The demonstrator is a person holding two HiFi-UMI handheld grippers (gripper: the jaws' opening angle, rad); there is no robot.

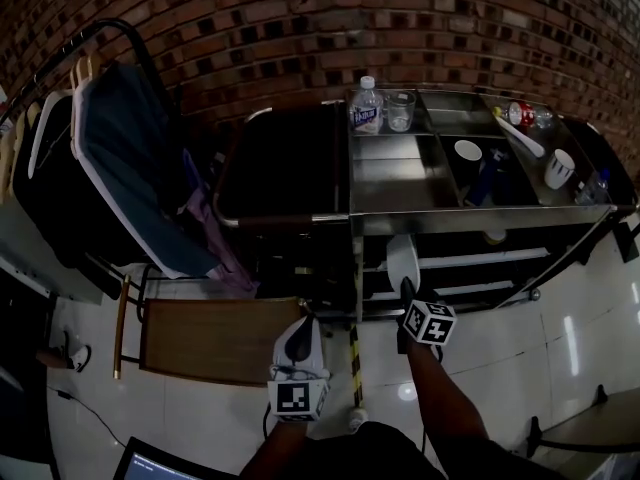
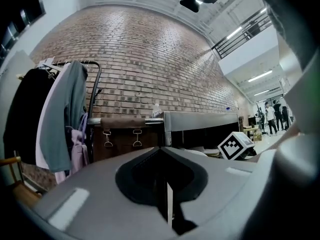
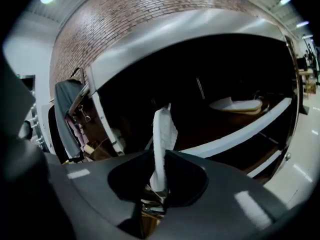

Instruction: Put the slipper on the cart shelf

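Right gripper (image 3: 157,186) fingers pinching white slipper (image 3: 164,129) at cart shelf (image 3: 235,136); left gripper (image 2: 167,204) fingers together.

**Two grey hand-held grippers, each with a marker cube**

On my feed the left gripper (image 1: 306,324) has a pale grey-white shell that narrows toward its jaws. At its six o'clock end sits the left marker cube (image 1: 297,398), white with black square markers. The right gripper (image 1: 404,290) looks darker, and the right marker cube (image 1: 429,321) has the same black blocks on white faces. In each gripper view I see a smooth, glossy grey housing (image 2: 90,204) filling the lower frame, with a rounded black hollow (image 2: 160,176) at its centre. A thin white strip (image 2: 167,204) runs down the left one's hollow. At six o'clock in the head view, the person's clothing (image 1: 350,458) is dark.
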